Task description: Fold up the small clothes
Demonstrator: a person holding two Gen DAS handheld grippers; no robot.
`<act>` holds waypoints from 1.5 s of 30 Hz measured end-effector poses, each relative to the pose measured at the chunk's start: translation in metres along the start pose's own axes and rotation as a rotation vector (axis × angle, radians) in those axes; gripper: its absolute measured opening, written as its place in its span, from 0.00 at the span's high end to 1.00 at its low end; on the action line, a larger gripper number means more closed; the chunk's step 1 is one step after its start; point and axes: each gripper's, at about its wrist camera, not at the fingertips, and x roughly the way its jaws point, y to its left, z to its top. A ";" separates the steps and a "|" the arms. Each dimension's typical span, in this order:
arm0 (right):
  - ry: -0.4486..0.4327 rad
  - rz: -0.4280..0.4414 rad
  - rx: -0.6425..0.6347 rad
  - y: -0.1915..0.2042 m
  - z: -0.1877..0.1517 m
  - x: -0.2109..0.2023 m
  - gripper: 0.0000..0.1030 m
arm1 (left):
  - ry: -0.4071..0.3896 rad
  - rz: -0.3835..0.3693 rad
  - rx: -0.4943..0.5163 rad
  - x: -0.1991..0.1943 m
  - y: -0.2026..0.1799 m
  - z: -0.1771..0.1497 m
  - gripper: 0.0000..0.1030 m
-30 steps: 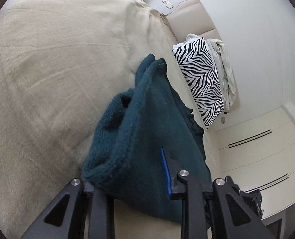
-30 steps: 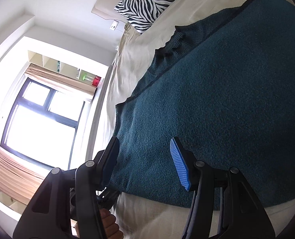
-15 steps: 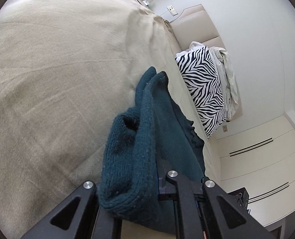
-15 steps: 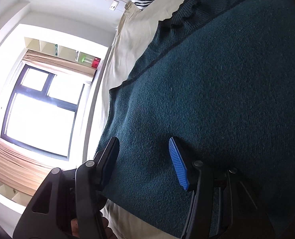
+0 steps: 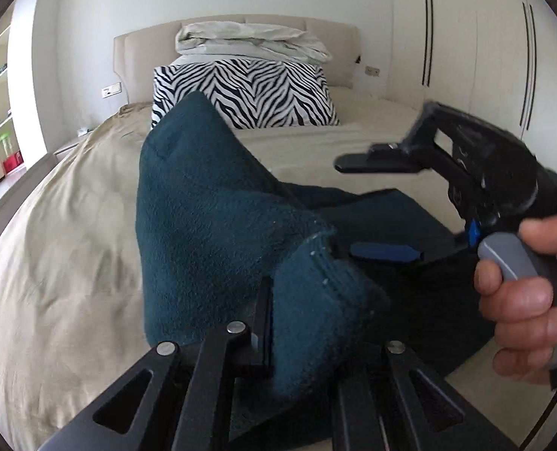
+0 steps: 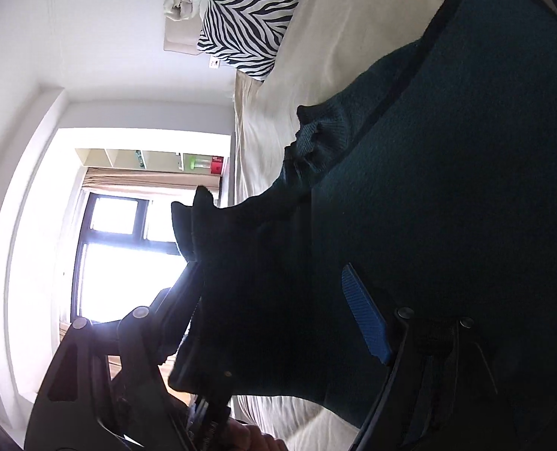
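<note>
A dark teal knit sweater [image 5: 218,218] lies on a beige bed [image 5: 53,225]. My left gripper [image 5: 301,323] is shut on a bunched edge of the sweater and holds it lifted off the bed. My right gripper [image 5: 376,210] shows in the left wrist view, held sideways by a hand, open, one black finger above the cloth and a blue pad at the cloth. In the right wrist view the sweater [image 6: 447,188] fills the frame between the open fingers of the right gripper [image 6: 278,282], and a raised fold covers the left finger.
A zebra-print pillow [image 5: 244,94] and folded pale bedding [image 5: 248,39] lie at the headboard. White wardrobe doors [image 5: 466,37] stand to the right. A bright window [image 6: 128,255] is on the other side.
My left gripper has swung round with the sweater edge in it and lifted it toward the right gripper. The right gripper has moved further onto the sweater.
</note>
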 end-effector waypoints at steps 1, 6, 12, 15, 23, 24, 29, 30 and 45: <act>0.012 -0.012 0.022 -0.007 0.005 -0.003 0.26 | 0.025 -0.010 0.027 0.008 -0.014 -0.007 0.92; 0.048 0.004 0.021 -0.021 0.012 -0.003 0.26 | 0.045 0.011 0.104 0.017 -0.044 -0.025 0.92; 0.067 -0.105 -0.025 -0.012 0.017 0.016 0.28 | -0.001 -0.042 0.001 -0.001 -0.022 -0.024 0.92; 0.076 -0.156 0.002 -0.008 0.019 0.021 0.28 | -0.031 -0.076 -0.067 -0.011 -0.010 -0.024 0.92; 0.117 -0.218 -0.028 0.003 0.003 0.030 0.34 | -0.057 -0.126 -0.114 -0.025 0.001 -0.018 0.92; 0.125 -0.216 -0.047 0.007 0.003 0.035 0.54 | -0.058 -0.127 -0.111 -0.026 0.002 -0.018 0.92; 0.140 -0.319 -0.152 0.022 0.007 0.047 0.88 | -0.058 -0.137 -0.102 -0.031 0.001 -0.011 0.92; 0.139 -0.325 -0.173 0.026 0.008 0.043 0.88 | -0.060 -0.143 -0.095 -0.031 -0.003 -0.008 0.92; 0.106 -0.459 -0.241 0.011 0.049 -0.087 0.88 | -0.010 -0.262 0.055 0.011 -0.138 0.017 0.86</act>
